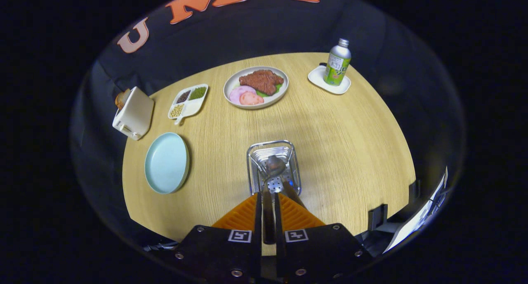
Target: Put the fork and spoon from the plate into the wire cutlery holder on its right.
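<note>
Claw (268, 198), ridged fingers, black screwed housing, two square markers

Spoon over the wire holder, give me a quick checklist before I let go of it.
1. Gripper shut on the spoon handle: ok.
2. Spoon bowl above the wire cutlery holder opening: ok.
3. Holder upright on the table: ok.
4. Blue plate left of the holder has no cutlery left: ok.
5. Fork already in the holder: cannot tell, a second handle seems to lean there.
</note>
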The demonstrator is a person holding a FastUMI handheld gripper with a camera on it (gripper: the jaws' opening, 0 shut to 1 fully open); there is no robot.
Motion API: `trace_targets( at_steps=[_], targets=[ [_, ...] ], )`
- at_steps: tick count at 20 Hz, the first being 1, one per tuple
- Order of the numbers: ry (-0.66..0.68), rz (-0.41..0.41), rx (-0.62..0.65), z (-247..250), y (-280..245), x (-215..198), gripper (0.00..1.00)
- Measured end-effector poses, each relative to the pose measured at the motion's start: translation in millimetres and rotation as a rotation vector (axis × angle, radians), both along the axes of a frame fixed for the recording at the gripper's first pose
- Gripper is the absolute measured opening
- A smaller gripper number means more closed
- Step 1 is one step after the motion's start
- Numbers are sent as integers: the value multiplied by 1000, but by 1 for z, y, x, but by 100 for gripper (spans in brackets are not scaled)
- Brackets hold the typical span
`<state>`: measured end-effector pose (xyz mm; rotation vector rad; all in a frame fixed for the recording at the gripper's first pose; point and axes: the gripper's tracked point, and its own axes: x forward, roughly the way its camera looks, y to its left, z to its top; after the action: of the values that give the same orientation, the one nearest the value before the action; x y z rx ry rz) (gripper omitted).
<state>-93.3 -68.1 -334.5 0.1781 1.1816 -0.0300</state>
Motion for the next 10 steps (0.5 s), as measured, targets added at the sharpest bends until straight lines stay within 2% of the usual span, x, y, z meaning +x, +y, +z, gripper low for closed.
trace_targets(
  at_steps=[2, 3, 7, 10],
  targets=[
    [-135, -10, 3, 25, -3, 24, 24],
    [-205, -14, 3, 38, -5, 35, 33],
    [-477, -33, -27, 106, -11, 71, 59],
    [-620, -30, -32, 161, -10, 84, 72]
  ],
)
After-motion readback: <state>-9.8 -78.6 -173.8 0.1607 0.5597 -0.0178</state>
